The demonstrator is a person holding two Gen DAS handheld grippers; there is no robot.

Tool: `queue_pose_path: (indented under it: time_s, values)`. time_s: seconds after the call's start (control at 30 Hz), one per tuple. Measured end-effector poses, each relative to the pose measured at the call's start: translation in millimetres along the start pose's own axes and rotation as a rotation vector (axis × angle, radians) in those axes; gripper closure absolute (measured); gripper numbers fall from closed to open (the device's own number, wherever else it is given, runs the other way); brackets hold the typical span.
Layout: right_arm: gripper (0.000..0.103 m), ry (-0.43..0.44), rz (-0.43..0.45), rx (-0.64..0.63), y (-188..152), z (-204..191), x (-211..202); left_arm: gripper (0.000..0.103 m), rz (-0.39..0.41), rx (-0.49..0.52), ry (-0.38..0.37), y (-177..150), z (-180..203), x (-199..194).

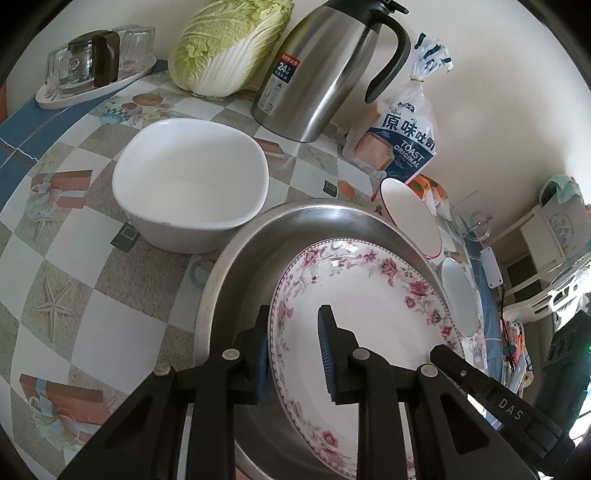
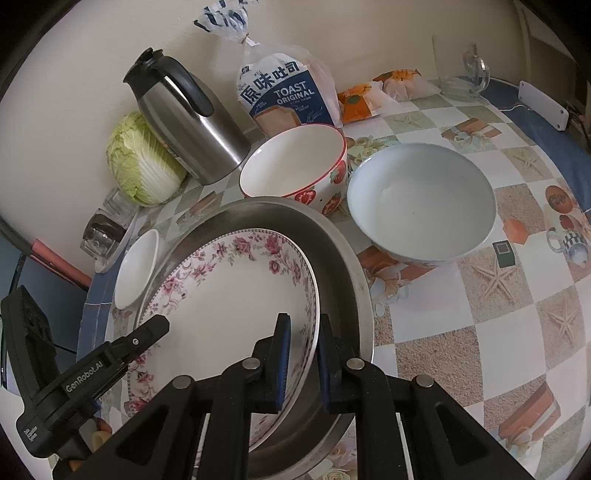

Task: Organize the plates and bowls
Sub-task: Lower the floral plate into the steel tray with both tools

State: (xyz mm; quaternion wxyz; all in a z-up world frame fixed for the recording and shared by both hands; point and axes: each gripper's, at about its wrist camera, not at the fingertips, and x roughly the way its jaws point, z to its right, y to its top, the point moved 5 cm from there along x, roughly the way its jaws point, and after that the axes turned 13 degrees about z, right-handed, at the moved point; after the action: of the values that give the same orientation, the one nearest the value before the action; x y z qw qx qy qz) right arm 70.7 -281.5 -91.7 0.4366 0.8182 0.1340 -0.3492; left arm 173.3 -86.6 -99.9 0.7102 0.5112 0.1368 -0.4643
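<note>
Plain cream wall [image 2: 388, 33] runs behind the table along its far edge, matte, no marks. Table carries an oilcloth [image 1: 74, 266] printed in white, beige and grey-green checks with starfish, gift boxes and flowers; a blue border band [image 1: 22, 129] follows the edge. In the left wrist view, past the right edge of the table, a pale shelf unit [image 1: 546, 236] stands against the wall with a cloth on top, dim area beside it. Light is soft, even daylight; source not visible. Floor not visible.
</note>
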Motion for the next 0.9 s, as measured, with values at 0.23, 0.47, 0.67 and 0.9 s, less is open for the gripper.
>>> queue_pose_path:
  time_s: [0.23, 0.47, 0.67, 0.9]
  values:
    - [0.089, -0.005, -0.004, -0.004, -1.6, -1.0, 2.3, 0.079, -0.002, 0.001, 0.005, 0.1, -1.8, 2.0]
    - [0.089, -0.009, -0.013, -0.01, -3.7, -1.7, 5.8, 0.079, -0.004, -0.003, 0.014, 0.1, -3.9, 2.3]
    - [0.089, -0.02, -0.017, -0.023, -4.7, -2.6, 7.1, 0.079, -0.002, 0.007, 0.022, -0.1, -4.0, 3.1]
    - [0.089, -0.029, -0.018, -0.044, -5.8, -5.0, 8.6, 0.079, 0.0, 0.038, 0.05, -1.3, -2.5, 4.4]
